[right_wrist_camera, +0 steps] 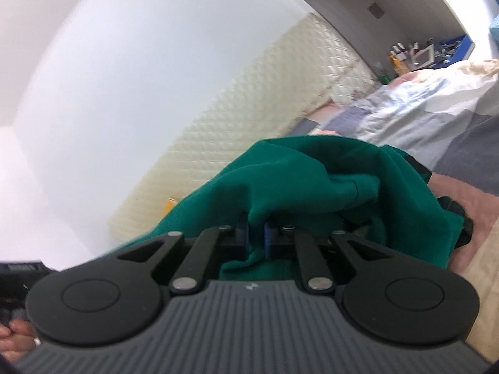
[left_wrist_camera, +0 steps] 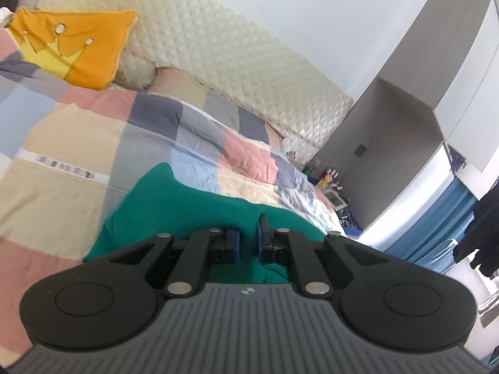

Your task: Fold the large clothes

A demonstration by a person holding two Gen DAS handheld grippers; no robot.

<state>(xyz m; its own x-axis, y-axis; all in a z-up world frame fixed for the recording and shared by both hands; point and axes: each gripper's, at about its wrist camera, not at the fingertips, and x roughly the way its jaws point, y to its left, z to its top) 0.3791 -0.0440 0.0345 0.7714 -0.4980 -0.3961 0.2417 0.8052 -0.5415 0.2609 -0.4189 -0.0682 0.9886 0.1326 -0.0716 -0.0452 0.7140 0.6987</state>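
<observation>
A bed is filling most of the room, covered by a patchwork quilt [left_wrist_camera: 93, 131] in pink, beige, grey and pale blue squares. A cream quilted headboard [left_wrist_camera: 224, 59] is running along the white wall [left_wrist_camera: 327, 15], and an orange cushion with a yellow crown [left_wrist_camera: 78, 43] is leaning against it. Past the far end of the bed, a cluttered bedside stand [left_wrist_camera: 333, 187] is sitting below a grey wardrobe [left_wrist_camera: 421, 93], with blue curtains [left_wrist_camera: 443, 218] beside it.

The green garment [left_wrist_camera: 174, 205] is lying bunched on the quilt and rising up into both tools. The left gripper [left_wrist_camera: 248, 241] is pinching a fold of the green cloth, its jaws drawn in narrow with the fabric passing between the blue pads [left_wrist_camera: 236, 243]. The right gripper [right_wrist_camera: 256, 238] is likewise clamping a gathered edge of the garment, jaws nearly together, the cloth billowing just ahead of it. A person's fingers [right_wrist_camera: 14, 339] are showing at the lower left of the right wrist view.
</observation>
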